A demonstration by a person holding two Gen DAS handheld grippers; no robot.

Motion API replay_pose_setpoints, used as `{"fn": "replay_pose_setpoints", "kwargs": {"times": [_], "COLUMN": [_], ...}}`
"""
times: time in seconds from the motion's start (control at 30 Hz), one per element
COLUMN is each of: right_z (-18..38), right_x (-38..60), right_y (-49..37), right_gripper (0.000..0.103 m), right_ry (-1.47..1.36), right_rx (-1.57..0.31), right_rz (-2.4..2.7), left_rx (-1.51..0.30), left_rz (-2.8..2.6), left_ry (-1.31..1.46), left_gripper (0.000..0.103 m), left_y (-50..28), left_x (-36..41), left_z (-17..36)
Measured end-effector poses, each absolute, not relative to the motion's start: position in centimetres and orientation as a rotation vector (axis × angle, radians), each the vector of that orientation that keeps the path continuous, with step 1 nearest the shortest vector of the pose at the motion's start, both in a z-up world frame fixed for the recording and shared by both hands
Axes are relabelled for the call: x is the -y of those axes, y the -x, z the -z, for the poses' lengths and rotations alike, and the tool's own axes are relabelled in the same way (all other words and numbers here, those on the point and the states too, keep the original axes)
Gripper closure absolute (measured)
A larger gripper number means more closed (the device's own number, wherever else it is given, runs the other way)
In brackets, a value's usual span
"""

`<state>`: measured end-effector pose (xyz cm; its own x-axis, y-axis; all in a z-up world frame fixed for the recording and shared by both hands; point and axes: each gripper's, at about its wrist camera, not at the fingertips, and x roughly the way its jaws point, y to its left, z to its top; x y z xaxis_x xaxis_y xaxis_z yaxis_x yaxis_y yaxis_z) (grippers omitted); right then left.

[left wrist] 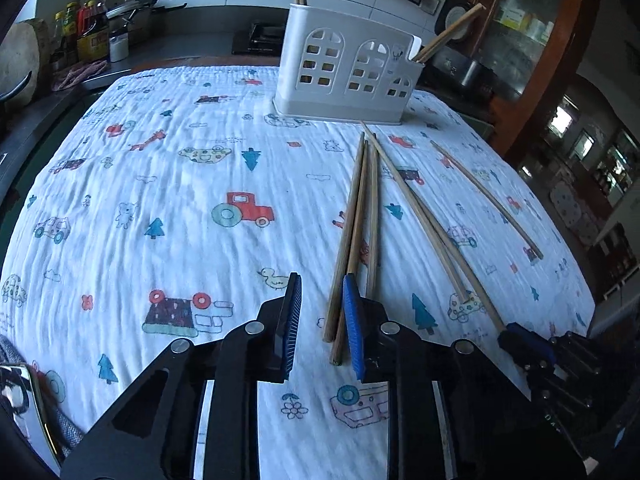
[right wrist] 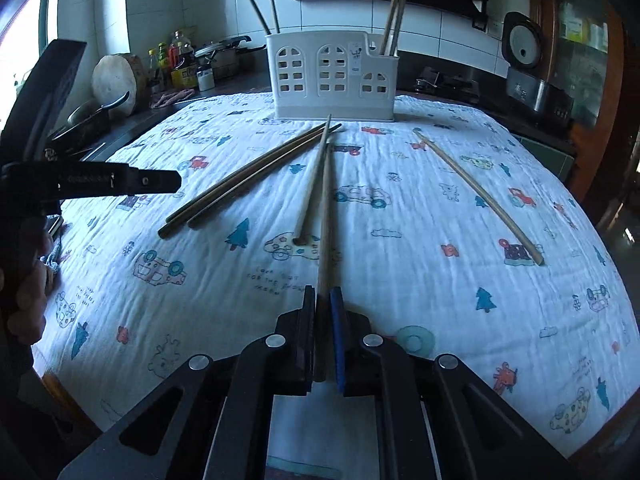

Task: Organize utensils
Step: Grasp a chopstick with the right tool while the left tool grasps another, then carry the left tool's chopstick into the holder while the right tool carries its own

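Several wooden chopsticks lie on a patterned white cloth (left wrist: 160, 184). A white utensil holder (left wrist: 344, 76) stands at the far edge and holds a few chopsticks; it also shows in the right wrist view (right wrist: 332, 76). My left gripper (left wrist: 322, 284) is open and empty, just left of a bundle of three chopsticks (left wrist: 356, 216). My right gripper (right wrist: 322, 294) is shut on the near end of one chopstick (right wrist: 326, 216), which points toward the holder. The right gripper also shows in the left wrist view (left wrist: 524, 346). A lone chopstick (right wrist: 476, 192) lies to the right.
A counter at the left holds oil bottles (left wrist: 90, 28), a pot (left wrist: 140, 6) and a round wooden block (right wrist: 114, 80). A rice cooker (right wrist: 528, 68) stands at the back right. A wooden cabinet (left wrist: 532, 40) is on the right.
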<state>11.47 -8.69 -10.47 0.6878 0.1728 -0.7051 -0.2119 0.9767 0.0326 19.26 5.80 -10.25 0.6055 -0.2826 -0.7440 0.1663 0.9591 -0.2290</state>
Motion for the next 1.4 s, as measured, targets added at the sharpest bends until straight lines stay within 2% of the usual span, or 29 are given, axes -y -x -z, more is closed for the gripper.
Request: {"fn": "replay_pose_setpoints", "kwargs": {"times": [0.13,0.83,0.97,1.17,1.4], "right_z": [10.6,10.9,10.7,9.1,3.0], "right_x": [10.1,10.7,10.8,11.2,11.6], "right_y": [-11.8,-11.5,-11.5,-11.3,-12.2], "right_gripper": [0.096,0.096,0.096,0.096,0.096], "right_ry": [0.02,0.02,0.024,0.035,0.095], "right_rx": [-0.795,-0.778,-0.77,-0.732,-0.611], "right_rz": [-0.209,-0.233,-0.237,-0.246,-0.285], "left_rx": [-0.905,-0.922,-0.925,-0.864,-0.735], "left_rz": [0.266,0.26,0.253,0.265,0.296], "left_ry": [0.1,0.022,0.071,0.075,0.054], "left_gripper": [0.09,0.092,0.096,0.097,0.098], "left_y": [-20.1,-21.1,-21.4,-20.5,-19.8], "left_x": [-4.9,-3.0,-3.2,-3.3,-3.8], "left_z": [10.9,12.0,11.7,9.1,2.8]}}
